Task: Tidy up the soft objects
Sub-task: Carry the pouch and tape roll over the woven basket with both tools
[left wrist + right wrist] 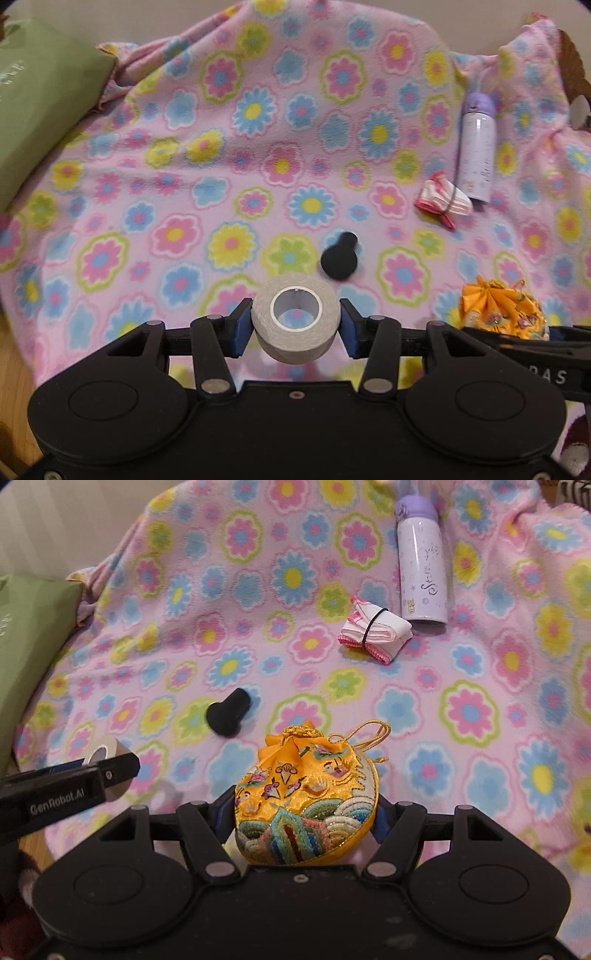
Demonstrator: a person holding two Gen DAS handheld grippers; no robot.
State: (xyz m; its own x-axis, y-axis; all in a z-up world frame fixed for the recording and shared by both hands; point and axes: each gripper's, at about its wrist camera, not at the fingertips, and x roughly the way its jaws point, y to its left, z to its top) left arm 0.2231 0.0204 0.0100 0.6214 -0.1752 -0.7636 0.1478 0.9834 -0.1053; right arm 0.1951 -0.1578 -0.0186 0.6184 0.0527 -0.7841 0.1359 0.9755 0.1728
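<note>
My left gripper is shut on a grey roll of tape, held just above the flowered pink blanket. My right gripper is shut on a yellow embroidered drawstring pouch; the pouch also shows at the right of the left wrist view. The tape and the left gripper show at the left edge of the right wrist view. A folded pink-and-white cloth bound with a black band lies on the blanket, also in the left wrist view.
A lilac-capped white bottle lies beside the cloth. A small black knob-shaped object lies mid-blanket. A green cushion sits at the left. Wooden floor shows at lower left.
</note>
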